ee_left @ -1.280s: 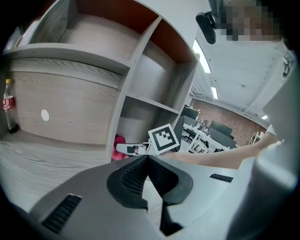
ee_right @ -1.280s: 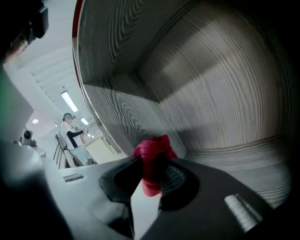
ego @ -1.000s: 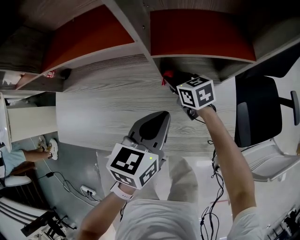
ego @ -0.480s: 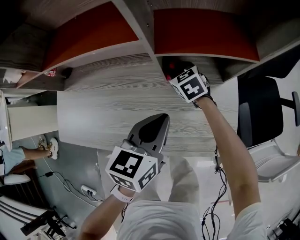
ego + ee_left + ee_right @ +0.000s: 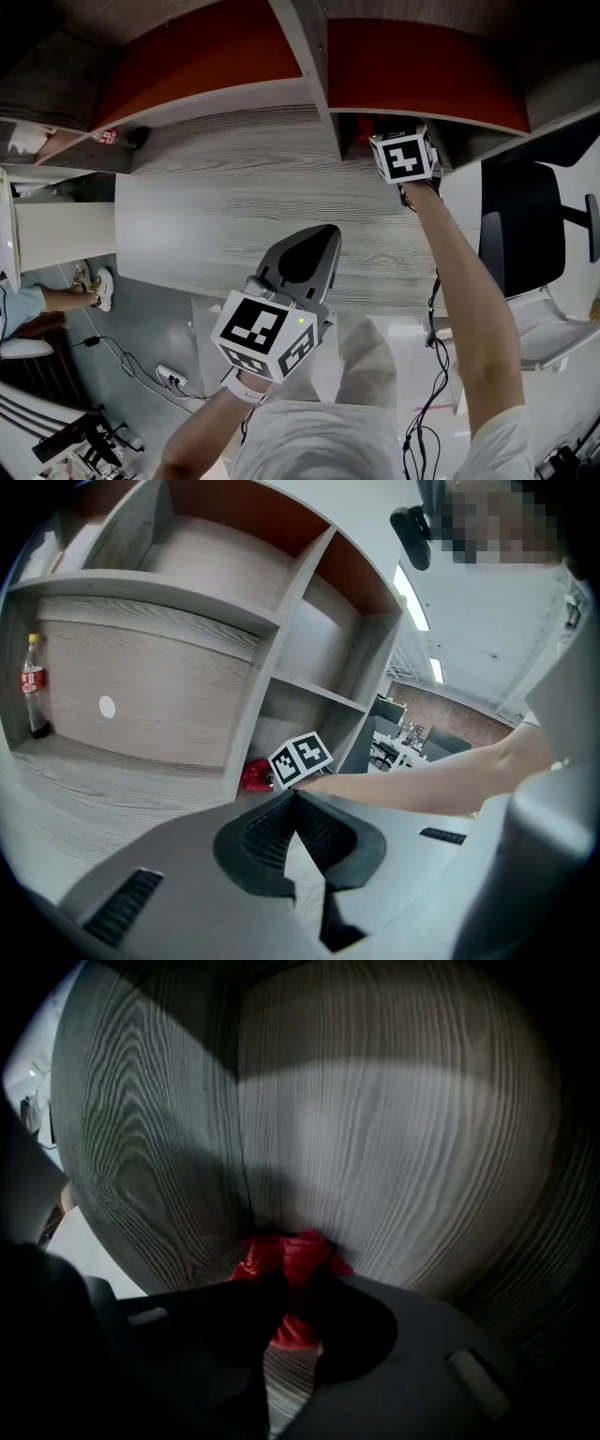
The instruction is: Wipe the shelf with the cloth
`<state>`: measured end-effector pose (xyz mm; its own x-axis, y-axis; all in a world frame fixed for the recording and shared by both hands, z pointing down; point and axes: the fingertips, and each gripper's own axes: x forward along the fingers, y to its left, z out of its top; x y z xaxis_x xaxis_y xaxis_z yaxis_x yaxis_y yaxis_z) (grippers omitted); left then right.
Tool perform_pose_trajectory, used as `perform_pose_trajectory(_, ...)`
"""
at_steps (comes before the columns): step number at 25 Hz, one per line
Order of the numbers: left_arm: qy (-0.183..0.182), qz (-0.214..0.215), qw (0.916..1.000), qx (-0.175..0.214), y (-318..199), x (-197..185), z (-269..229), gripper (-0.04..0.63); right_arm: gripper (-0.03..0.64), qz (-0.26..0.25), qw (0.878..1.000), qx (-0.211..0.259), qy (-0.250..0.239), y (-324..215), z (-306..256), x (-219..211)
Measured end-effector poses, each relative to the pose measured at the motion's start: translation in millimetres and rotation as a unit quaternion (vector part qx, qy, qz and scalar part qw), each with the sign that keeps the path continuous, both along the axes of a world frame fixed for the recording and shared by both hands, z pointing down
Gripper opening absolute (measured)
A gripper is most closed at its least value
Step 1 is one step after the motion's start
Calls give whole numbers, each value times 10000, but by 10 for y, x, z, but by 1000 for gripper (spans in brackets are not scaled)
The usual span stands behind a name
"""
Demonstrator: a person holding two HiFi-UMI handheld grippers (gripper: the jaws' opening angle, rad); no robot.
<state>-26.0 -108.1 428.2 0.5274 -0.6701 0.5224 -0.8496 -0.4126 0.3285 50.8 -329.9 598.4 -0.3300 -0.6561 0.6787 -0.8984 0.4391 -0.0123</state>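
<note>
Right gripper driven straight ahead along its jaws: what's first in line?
The right gripper is shut on the red cloth, so the cloth leads; just behind it is the shelf's wooden wall by the corner, seemingly very close.

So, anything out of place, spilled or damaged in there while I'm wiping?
Nothing stands out. The red cloth is bunched in the right gripper, whose jaws are shut on it, at the back corner of the shelf compartment. The bottle stands upright further left. No spill or damage shows.
</note>
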Motion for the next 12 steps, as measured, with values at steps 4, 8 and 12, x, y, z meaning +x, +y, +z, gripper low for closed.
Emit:
perform_pose_trajectory(4,10,-6,10000,14,-8,-13,-10,6,89,398,9991,-58,110,-10,36,204)
perform_pose_trajectory(8,0,-16,10000,17,-25,-42,-14,6,89,1230,9921,-64,224,5,78,523)
perform_pose_trajectory(12,2,0,10000,18,-36,-58,-15,6,89,2199,9754,118,-28,6,13,845)
